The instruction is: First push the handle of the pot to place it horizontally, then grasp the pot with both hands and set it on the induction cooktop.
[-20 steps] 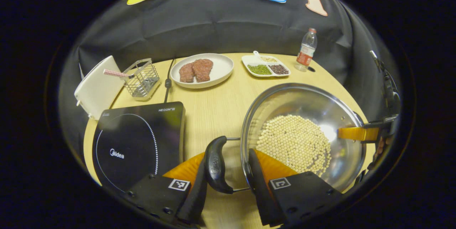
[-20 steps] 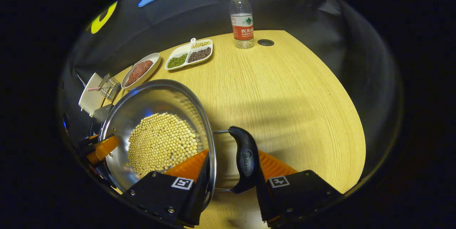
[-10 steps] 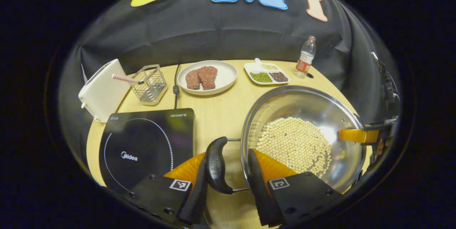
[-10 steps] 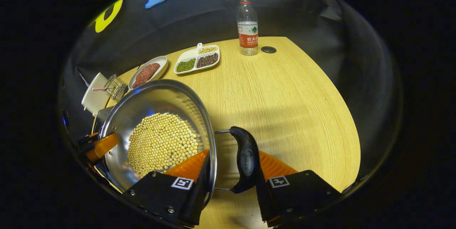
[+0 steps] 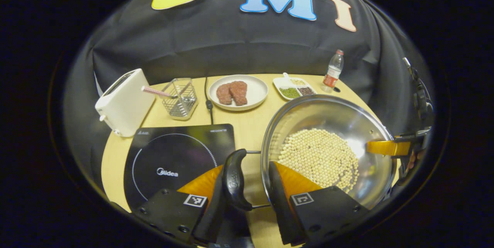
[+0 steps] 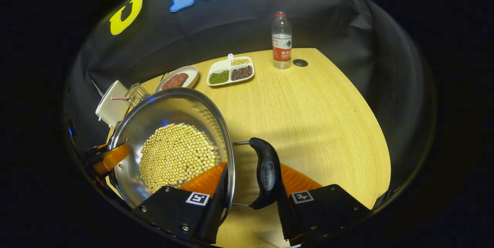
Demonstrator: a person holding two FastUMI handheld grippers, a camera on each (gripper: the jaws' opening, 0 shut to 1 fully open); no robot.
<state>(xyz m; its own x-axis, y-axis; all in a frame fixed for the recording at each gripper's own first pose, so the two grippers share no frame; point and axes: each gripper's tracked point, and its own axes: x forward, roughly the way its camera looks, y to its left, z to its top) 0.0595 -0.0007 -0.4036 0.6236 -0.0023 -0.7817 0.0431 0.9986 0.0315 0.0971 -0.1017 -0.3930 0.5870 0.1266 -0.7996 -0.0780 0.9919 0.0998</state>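
A steel pot (image 5: 328, 118) holding pale beans (image 5: 318, 157) hangs in the air between both grippers, above the wooden table (image 6: 316, 117). My left gripper (image 5: 247, 171) is shut on the pot's black left handle (image 5: 232, 180), one finger outside the handle and the other inside the rim. The black induction cooktop (image 5: 170, 159) lies just left of and below that handle. My right gripper (image 6: 251, 171) is shut the same way on the opposite black handle (image 6: 266, 174) of the pot (image 6: 170, 113). Each view shows the other gripper's orange finger at the pot's far rim.
Along the back stand a white toaster (image 5: 123, 101), a wire basket (image 5: 181, 97), a plate of meat (image 5: 238, 91), a divided dish of beans (image 5: 295, 88) and a water bottle (image 5: 332, 71). The cooktop's cord (image 5: 208, 101) runs between basket and plate.
Both grippers have risen and carried the pot to the left; the cooktop now lies closer under the left handle. Both grips are unchanged.
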